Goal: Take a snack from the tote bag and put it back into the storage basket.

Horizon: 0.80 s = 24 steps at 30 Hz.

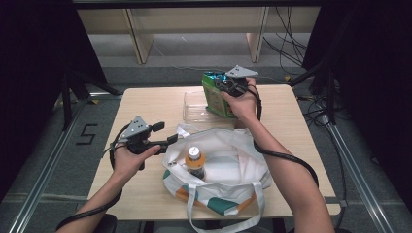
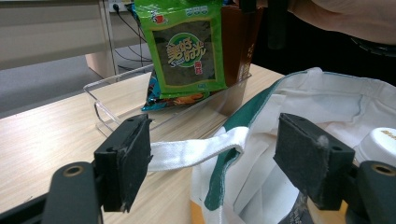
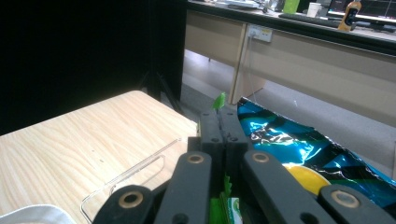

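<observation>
Right gripper point(image 1: 232, 87) clamped on green snack packet point(image 1: 217, 97) above clear tray point(image 1: 193, 108); left gripper point(image 1: 164, 133) open beside tote bag point(image 1: 233, 160). Next, probably: packet into bag.

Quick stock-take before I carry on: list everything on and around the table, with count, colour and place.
green snack packet: 1, green, hanging upright above the clear tray, top edge pinched in the right gripper
blue snack bag: 1, blue foil, beside the green packet at the tray
clear tray: 1, transparent, far middle of table
tote bag: 1, white with green and orange, near edge, open
bottle: 1, amber with white cap, upright in the tote
table: 1, light wood
left gripper: 1, black, open, at the tote strap
right gripper: 1, black, shut on the packet
</observation>
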Available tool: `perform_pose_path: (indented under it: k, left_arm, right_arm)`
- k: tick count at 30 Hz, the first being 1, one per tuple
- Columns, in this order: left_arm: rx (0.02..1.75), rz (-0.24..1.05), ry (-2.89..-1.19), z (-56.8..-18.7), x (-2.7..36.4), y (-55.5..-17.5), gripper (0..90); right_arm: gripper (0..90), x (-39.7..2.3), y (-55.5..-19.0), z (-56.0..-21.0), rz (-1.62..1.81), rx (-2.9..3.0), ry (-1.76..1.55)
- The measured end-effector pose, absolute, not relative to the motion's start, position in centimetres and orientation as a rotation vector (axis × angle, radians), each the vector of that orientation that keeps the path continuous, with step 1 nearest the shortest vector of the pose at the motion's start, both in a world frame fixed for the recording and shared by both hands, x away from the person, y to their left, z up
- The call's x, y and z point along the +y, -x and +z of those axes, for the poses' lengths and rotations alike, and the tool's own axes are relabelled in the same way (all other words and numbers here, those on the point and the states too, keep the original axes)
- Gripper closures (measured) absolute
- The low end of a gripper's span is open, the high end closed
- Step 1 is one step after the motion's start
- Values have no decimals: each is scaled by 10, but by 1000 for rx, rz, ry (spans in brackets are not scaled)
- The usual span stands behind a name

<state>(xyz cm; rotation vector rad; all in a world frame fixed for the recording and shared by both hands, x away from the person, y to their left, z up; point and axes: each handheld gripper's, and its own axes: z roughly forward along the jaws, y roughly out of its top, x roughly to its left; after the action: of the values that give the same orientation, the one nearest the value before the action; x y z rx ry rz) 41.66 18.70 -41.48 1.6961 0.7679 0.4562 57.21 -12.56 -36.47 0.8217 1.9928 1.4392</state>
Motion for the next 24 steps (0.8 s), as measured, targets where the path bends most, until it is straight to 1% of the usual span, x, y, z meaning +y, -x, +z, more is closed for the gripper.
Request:
perform_pose_path:
  k: [24]
  left_arm:
    - [765,454,-1698,-415,187,-417,260]
  right_arm:
    - [900,-123,-577,-367,1412,1999,-798]
